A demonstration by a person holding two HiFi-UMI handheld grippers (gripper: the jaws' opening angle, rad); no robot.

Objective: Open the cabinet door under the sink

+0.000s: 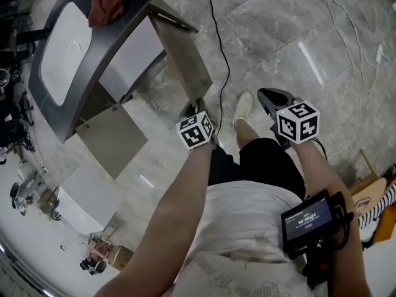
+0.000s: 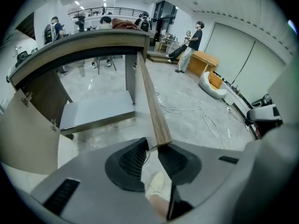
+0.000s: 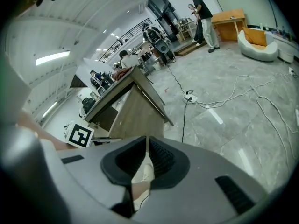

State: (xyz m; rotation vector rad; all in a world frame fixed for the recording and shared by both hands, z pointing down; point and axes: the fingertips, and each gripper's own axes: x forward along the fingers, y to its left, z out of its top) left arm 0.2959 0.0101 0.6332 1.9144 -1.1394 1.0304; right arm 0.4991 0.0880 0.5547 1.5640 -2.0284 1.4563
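Grey marble floor [image 1: 291,42], cabinet door [image 1: 182,57] open, left gripper [image 2: 153,146] at its edge.

surface: marble floor [image 1: 278,54] | on it: black cable [image 1: 211,11], white cables [image 1: 344,34], sink cabinet [image 1: 108,36]

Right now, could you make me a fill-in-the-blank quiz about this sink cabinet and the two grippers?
1. The door at the left gripper stands ___.
2. The cloth beside the sink is ___.
3. The sink itself is ___.
4. Between its jaws the right gripper holds ___.

Missing words: open; red; white; nothing.
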